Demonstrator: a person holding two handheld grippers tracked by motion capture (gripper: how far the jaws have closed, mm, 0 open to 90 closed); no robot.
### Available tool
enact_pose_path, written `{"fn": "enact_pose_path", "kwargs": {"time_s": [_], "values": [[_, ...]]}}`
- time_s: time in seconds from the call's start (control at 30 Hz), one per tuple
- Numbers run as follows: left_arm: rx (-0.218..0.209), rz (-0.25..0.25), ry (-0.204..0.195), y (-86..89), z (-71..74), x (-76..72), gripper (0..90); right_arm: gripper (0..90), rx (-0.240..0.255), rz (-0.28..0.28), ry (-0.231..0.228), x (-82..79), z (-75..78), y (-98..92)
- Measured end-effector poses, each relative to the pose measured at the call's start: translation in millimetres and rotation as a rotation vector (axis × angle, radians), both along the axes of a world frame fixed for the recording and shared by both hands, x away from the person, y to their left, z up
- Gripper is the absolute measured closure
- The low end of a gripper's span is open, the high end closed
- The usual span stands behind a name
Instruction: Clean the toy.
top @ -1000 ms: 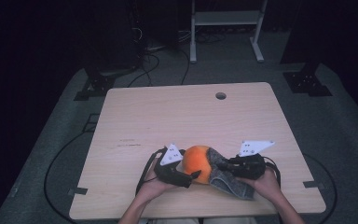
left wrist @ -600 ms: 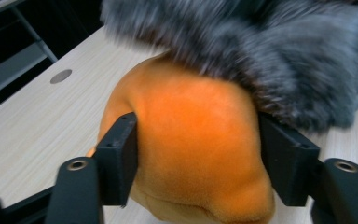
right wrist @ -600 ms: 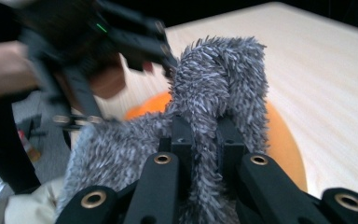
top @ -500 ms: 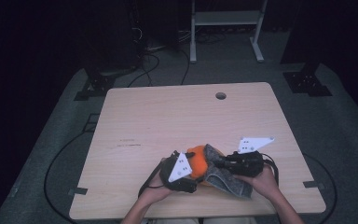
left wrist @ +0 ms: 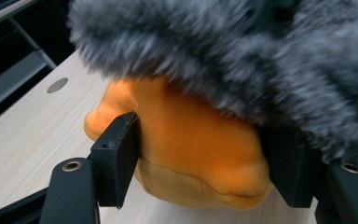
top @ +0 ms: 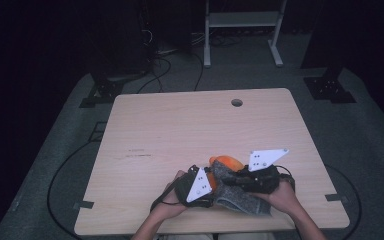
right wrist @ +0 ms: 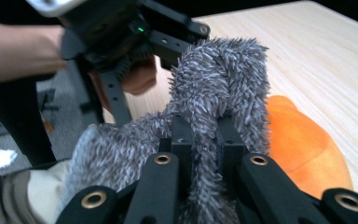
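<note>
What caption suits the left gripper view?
Left hand-held gripper closing around orange plush beneath grey fur.

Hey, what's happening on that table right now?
A person is working two grippers at the near edge of the table. The left gripper has just been closing around an orange plush toy. The right gripper is clamped on a fold of grey furry cloth draped over the toy.
</note>
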State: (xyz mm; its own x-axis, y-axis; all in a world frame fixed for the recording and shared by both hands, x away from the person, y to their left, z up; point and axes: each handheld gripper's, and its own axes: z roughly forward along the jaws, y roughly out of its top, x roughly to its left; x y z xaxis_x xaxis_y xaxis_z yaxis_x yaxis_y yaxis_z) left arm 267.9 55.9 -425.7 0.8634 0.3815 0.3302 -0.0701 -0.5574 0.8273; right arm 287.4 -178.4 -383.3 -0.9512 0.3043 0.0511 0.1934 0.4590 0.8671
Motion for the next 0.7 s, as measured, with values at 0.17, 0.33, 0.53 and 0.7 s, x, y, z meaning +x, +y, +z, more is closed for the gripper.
{"fn": "enact_pose_path", "kwargs": {"time_s": [0.17,0.33,0.53,0.7], "values": [[-0.029,0.015,0.084,9.9,-5.1,7.8,33.6,81.0,0.013,-0.107,0.052,14.2,-14.7,-28.1],[-0.164,0.013,0.167,13.7,4.6,15.2,13.5,80.9,0.021,-0.102,0.049,13.6,-20.0,-30.3],[-0.081,0.041,0.235,23.3,-4.7,21.6,22.7,80.9,-0.020,-0.089,0.021,11.1,-23.5,-18.9],[-0.105,0.037,0.243,30.3,-2.9,22.3,17.9,80.8,-0.022,-0.127,0.062,15.2,-33.9,-31.5]]}}
